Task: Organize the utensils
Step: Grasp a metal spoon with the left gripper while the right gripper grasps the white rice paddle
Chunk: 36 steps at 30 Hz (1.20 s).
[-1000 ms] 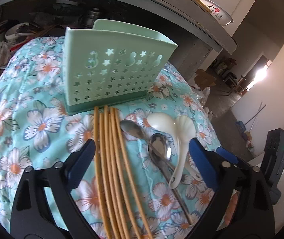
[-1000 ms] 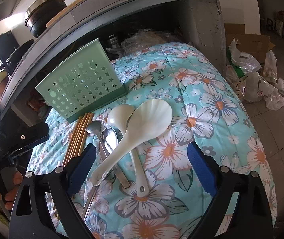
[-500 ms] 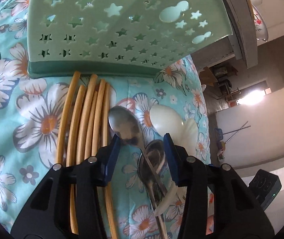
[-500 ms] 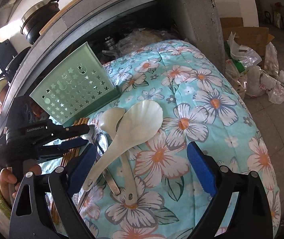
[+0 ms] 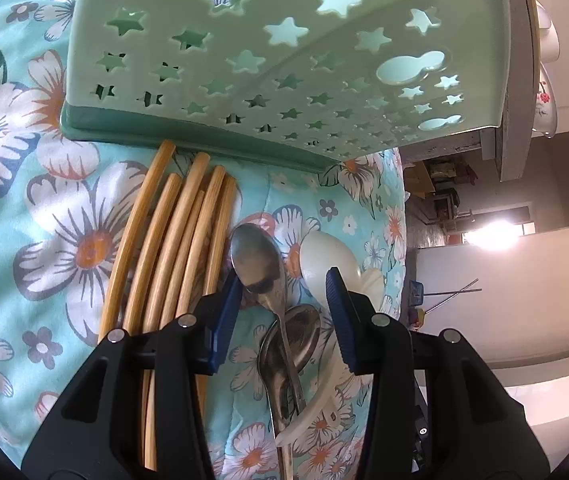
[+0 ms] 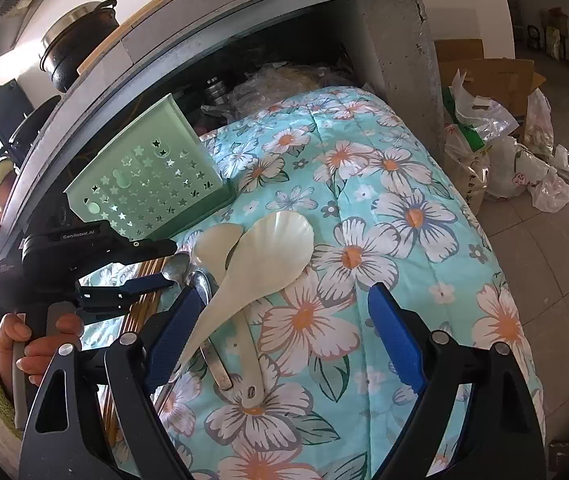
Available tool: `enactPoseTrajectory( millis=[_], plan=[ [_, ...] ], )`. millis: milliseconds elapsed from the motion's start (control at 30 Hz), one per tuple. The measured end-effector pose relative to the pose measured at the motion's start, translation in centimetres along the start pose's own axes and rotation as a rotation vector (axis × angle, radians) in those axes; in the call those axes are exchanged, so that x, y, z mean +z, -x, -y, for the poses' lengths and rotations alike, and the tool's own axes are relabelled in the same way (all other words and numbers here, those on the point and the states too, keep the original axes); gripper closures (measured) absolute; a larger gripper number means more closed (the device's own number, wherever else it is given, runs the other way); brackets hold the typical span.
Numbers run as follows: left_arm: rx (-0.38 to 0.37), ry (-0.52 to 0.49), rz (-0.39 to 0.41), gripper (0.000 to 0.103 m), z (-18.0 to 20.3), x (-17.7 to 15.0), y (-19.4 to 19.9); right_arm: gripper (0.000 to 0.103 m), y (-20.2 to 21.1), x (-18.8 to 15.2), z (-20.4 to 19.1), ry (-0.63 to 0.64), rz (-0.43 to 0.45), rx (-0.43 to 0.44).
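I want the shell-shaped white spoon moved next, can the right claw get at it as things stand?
Probably yes. The shell-shaped white plastic spoon lies on top of the pile, and the open right claw faces it, with its handle beside the claw's left finger.

A lived-in home kitchen.
A dark metal cooking pot (image 6: 76, 46) sat on a grey concrete counter (image 6: 244, 12); filled plastic bags (image 6: 524, 160) and a brown cardboard box (image 6: 488, 76) crowded the tiled floor (image 6: 556, 280).
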<state>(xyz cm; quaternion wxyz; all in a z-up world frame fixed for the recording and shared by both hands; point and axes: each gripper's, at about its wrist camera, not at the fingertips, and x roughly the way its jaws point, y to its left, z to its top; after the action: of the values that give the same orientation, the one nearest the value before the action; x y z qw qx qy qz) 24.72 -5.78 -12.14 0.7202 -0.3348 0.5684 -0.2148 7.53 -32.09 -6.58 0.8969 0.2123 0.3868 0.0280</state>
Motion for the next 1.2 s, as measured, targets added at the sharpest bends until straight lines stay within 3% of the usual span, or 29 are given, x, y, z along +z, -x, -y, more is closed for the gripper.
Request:
enactPoseTrajectory(
  millis=[133,233,300,467,700,1000,1100,1200],
  plan=[
    [0.031,-0.001,0.035,0.064,0.7,0.3,-0.3,0.024,0.3,0.2,-0.3,0.015,-0.001,0.002],
    [0.093,-0.031,0.050,0.080,1.5,0.3,-0.9,0.027,0.6,0.7,-0.3,0.026,0.006,0.002],
    [0.133,-0.061,0.059,0.083,1.9,0.2,-1.4,0.029,0.6,1.3,0.0,0.021,-0.001,0.013],
    [0.159,-0.123,0.091,0.086,2.7,0.1,-1.7,0.037,-1.4,3.5,1.9,-0.056,-0.089,0.107],
    [0.116,-0.165,0.105,0.095,3.1,0.2,-0.7,0.050,-6.6,5.4,4.6,-0.153,-0.222,0.178],
    [0.053,-0.167,0.101,0.096,2.0,-0.5,1.9,0.054,-9.8,6.7,3.6,-0.034,-0.284,0.183],
    [0.039,-0.169,0.112,0.096,1.9,-0.7,2.5,0.061,-10.0,6.7,2.9,0.009,-0.310,0.184],
    [0.026,-0.171,0.122,0.097,1.8,-1.1,3.5,0.077,-10.0,6.3,2.4,0.044,-0.326,0.161]
  ],
)
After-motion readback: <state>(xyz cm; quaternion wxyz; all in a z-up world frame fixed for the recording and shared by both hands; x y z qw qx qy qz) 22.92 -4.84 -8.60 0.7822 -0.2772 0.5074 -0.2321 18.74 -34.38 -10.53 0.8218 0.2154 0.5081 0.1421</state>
